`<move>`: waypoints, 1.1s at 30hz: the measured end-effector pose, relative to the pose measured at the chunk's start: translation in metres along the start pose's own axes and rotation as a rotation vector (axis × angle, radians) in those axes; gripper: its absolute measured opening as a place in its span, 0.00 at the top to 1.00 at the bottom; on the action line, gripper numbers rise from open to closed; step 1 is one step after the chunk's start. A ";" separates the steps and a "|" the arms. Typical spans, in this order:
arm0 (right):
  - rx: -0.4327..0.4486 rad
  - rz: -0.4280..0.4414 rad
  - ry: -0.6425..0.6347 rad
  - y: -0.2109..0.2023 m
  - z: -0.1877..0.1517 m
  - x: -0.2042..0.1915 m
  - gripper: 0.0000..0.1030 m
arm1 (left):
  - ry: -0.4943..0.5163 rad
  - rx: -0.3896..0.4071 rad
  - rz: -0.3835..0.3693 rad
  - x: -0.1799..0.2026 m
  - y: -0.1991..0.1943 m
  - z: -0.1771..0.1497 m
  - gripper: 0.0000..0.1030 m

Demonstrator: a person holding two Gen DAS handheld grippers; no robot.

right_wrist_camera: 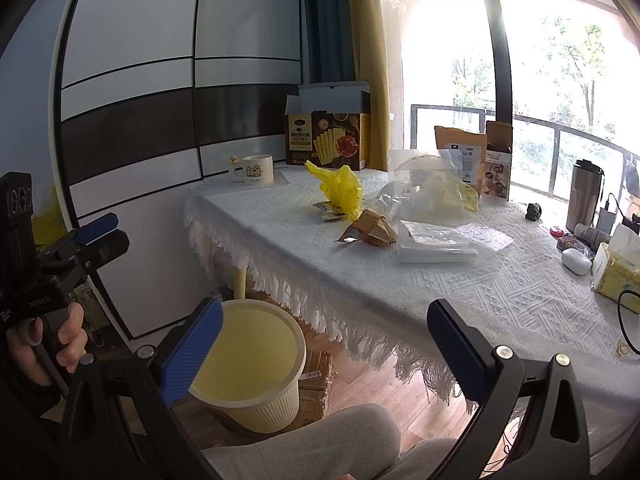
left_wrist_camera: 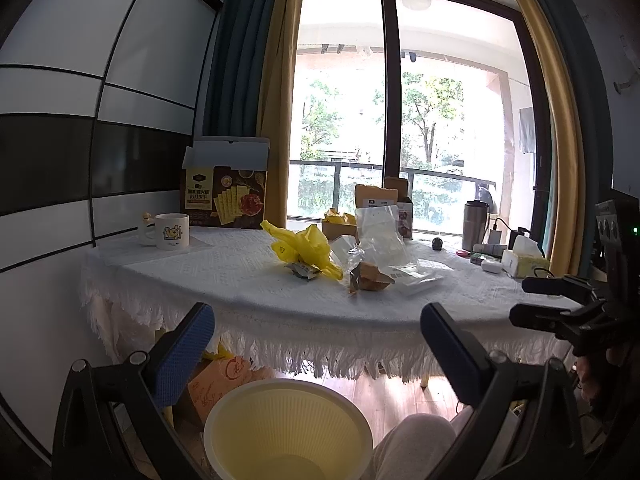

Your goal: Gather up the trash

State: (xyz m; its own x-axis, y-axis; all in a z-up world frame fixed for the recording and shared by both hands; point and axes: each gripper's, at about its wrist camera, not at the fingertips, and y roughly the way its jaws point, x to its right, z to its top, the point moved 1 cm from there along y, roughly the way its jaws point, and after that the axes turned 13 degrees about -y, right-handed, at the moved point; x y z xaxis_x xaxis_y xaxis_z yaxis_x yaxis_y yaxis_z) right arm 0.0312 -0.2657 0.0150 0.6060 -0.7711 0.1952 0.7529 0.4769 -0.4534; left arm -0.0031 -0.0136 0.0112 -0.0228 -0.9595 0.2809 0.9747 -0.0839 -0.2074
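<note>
Left wrist view: left gripper [left_wrist_camera: 318, 344], jaws apart and empty, hovers over a yellow bin [left_wrist_camera: 288, 428] that looks empty; yellow bag [left_wrist_camera: 304, 246] and wrappers [left_wrist_camera: 370, 278] lie uncollected on the table [left_wrist_camera: 240, 280].

Right wrist view: right gripper [right_wrist_camera: 324, 344], likewise spread and empty, faces the clear bags [right_wrist_camera: 432, 196]; nothing appears binned.

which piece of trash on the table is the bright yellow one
The crumpled yellow plastic bag left of the pile. The brown torn wrapper and clear plastic bags beside it are not yellow.
</note>
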 end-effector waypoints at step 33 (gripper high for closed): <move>-0.129 -0.084 0.060 0.069 0.006 0.120 0.01 | -0.057 -0.318 -0.022 0.022 0.210 0.013 0.00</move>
State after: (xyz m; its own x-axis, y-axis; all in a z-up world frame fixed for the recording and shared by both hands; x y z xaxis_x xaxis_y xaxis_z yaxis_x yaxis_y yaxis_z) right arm 0.1574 -0.3231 0.0125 0.5227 -0.8318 0.1870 0.7589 0.3540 -0.5466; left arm 0.2036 -0.0489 -0.0143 -0.0216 -0.9406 0.3388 0.8557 -0.1926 -0.4802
